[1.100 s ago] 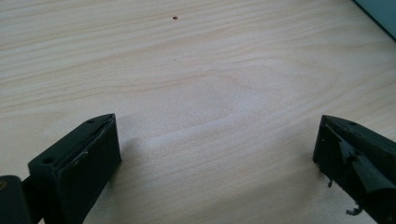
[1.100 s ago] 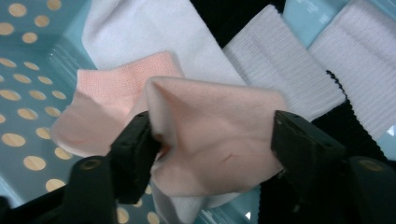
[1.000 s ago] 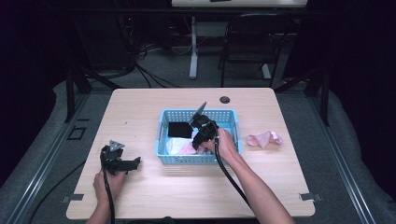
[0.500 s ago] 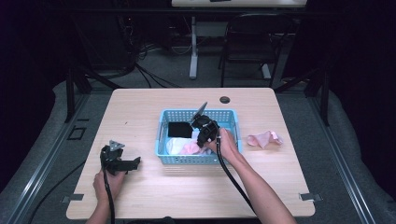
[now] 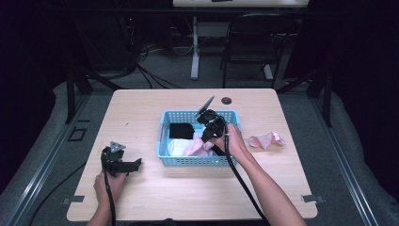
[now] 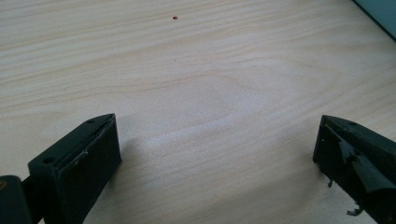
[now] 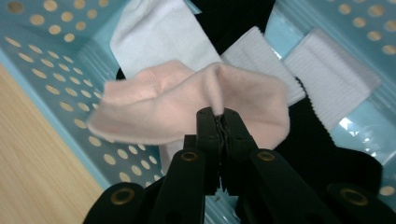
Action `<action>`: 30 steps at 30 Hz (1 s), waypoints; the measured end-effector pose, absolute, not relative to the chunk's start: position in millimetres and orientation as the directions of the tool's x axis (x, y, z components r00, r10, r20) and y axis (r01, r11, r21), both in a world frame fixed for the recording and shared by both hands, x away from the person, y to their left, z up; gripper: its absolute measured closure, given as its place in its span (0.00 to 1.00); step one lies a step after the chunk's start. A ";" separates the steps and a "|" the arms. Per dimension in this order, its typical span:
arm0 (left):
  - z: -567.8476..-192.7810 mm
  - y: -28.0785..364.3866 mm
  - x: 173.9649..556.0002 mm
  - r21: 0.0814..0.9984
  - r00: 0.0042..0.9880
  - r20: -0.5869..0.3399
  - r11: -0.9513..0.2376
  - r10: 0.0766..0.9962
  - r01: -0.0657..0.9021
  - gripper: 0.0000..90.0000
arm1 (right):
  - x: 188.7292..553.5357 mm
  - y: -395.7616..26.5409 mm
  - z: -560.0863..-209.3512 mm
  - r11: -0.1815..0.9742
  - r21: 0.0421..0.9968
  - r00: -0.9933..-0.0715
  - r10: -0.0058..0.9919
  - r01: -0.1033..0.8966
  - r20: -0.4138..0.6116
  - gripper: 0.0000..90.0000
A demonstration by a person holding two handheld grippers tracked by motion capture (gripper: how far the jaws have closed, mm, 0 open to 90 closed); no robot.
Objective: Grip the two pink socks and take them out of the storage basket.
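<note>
A light blue perforated basket (image 5: pixel 197 161) sits mid-table with white socks (image 5: pixel 176 147), a black sock (image 5: pixel 181 131) and a pink sock (image 5: pixel 195 147) in it. My right gripper (image 5: pixel 205 137) points down into the basket, shut on a fold of the pink sock (image 7: pixel 163 107), which hangs lifted above the white socks (image 7: pixel 154 37) and the black sock (image 7: pixel 233 18); its jaws (image 7: pixel 218 114) pinch the cloth tight. At the front left of the table my left gripper (image 5: pixel 135 165) rests open, and in its own view (image 6: pixel 217 154) there is bare wood between the jaws.
A second pink sock (image 5: pixel 266 140) lies on the table to the right of the basket. A black cable hole (image 5: pixel 227 100) sits near the far edge. A chair (image 5: pixel 254 42) and a desk leg (image 5: pixel 195 52) stand beyond the table.
My right gripper has closed on the pink sock and risen a little inside the basket, pulling the sock up. The left gripper has stayed where it was.
</note>
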State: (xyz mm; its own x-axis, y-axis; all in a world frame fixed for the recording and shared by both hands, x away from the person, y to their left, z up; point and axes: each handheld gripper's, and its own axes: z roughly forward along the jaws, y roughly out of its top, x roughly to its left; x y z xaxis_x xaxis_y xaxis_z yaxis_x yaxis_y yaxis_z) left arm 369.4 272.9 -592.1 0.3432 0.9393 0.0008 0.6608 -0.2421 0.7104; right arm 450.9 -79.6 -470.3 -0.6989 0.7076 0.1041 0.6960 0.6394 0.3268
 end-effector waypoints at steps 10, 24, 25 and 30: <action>-592.2 272.7 369.4 0.712 0.342 -0.001 -0.239 0.940 0.660 0.01 | 448.7 -90.5 -448.9 0.621 0.372 -0.692 0.716 0.690 0.088 0.97; -592.1 272.9 369.4 0.710 0.343 0.001 -0.242 0.939 0.661 0.01 | 446.6 -103.9 -419.0 0.618 0.394 -0.689 0.722 0.681 0.058 0.97; -592.2 272.7 369.4 0.712 0.342 -0.001 -0.239 0.940 0.661 0.01 | 446.2 -104.9 -417.2 0.615 0.399 -0.688 0.723 0.680 0.057 0.97; -592.1 272.9 369.4 0.710 0.343 0.001 -0.242 0.939 0.661 0.01 | 444.3 -110.0 -407.3 0.615 0.406 -0.688 0.724 0.676 0.048 0.97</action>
